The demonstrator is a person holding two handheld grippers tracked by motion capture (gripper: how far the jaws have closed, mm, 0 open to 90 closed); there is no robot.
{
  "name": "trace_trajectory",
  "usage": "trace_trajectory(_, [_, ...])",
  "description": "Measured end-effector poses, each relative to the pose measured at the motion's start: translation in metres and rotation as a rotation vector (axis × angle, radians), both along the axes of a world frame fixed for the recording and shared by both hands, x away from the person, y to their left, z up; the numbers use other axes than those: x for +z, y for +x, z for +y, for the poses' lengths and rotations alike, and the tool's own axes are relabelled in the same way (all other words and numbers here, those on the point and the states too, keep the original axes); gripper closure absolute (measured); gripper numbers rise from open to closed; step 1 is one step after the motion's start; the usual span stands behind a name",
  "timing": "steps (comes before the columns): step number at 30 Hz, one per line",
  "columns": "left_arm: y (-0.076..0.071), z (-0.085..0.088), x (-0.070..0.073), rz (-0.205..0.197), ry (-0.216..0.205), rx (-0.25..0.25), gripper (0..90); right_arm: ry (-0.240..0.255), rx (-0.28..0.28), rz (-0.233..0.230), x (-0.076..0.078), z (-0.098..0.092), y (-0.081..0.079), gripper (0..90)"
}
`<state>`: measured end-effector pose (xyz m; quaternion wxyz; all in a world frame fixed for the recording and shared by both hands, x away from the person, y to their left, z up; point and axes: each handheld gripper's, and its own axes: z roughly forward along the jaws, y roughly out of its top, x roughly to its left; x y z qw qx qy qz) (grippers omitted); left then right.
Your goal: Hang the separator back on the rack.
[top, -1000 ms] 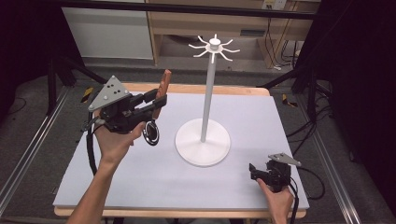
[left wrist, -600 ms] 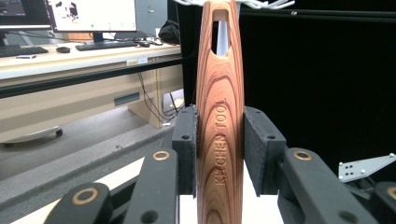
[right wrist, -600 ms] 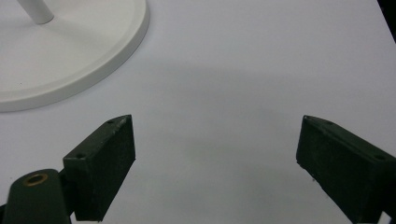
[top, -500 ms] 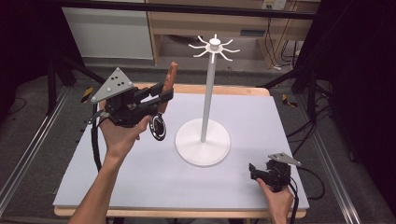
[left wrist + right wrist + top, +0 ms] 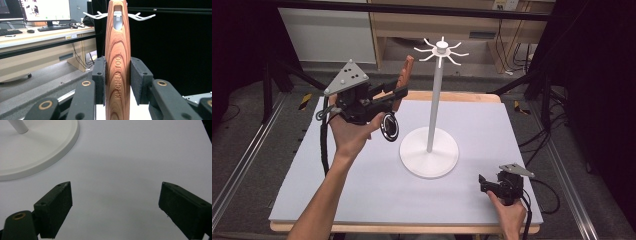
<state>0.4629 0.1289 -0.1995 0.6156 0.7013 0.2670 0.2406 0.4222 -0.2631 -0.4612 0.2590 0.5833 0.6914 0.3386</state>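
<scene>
Even overhead light, dark surroundings, soft shadows on the table (image 5: 362, 200); slightly soft focus.

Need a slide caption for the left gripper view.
Left tongs clamp a wooden kitchen-tool handle, aligned with the white hook rack.

there are two grippers: the left gripper (image 5: 398, 95) and the right gripper (image 5: 484, 182), one in each of the person's two hands. one white stand (image 5: 430, 150) is on the one table (image 5: 337, 190), with hook arms at its top too fine to count. one wooden kitchen tool (image 5: 117, 62) is there.
</scene>
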Motion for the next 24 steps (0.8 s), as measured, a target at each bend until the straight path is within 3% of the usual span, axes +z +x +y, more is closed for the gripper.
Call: trace_trajectory(24, [0.017, -0.021, 0.001, 0.019, 0.017, -0.001, 67.1, 0.007, -0.001, 0.003, 0.000, -0.001, 0.000, 12.1])
